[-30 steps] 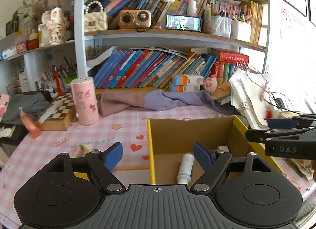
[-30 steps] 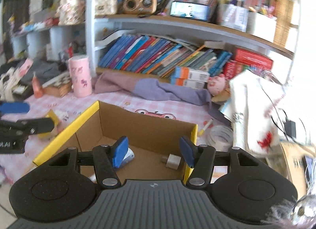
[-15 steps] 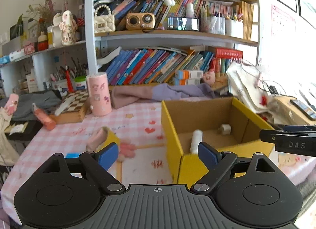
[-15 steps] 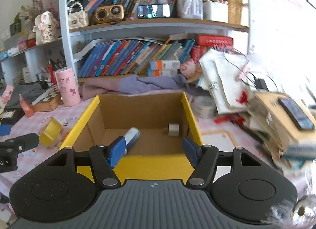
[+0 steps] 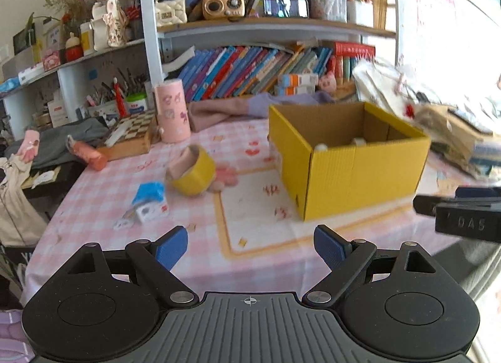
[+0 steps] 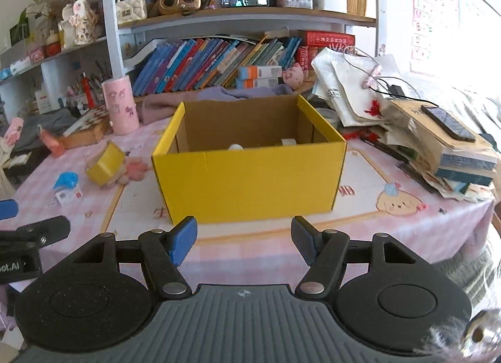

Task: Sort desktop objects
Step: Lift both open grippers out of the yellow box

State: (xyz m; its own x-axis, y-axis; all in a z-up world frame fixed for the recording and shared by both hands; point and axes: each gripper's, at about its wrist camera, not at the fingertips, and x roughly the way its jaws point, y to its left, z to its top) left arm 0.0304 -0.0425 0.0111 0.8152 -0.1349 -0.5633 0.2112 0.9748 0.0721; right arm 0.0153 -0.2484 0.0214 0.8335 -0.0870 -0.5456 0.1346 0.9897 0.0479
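Item: open yellow corrugated cardboard box (image 6: 250, 175), standing upright on the pink checked cloth-covered surface (image 6: 360, 175), mouth up, long axis running left to right across the right wrist view. Contents: a white cylindrical tube (image 6: 235, 146) and a small white block (image 6: 288, 141), only their tops showing above the near wall.

Change: a second ago both cameras looked down into the box; both now sit back from it, near wall in view. Judged: the last deposit is done and the next pick is due.

Left hand-held gripper (image 5: 250, 248): spread wide, nothing between its pads.
Right hand-held gripper (image 6: 244, 242): jaws opening, nothing between them.

Unsorted, left of the box: yellow roll of tape (image 5: 192, 172), tipped on its side, bore facing up-left; small blue-and-white packet (image 5: 149, 201), lying flat just beside it.
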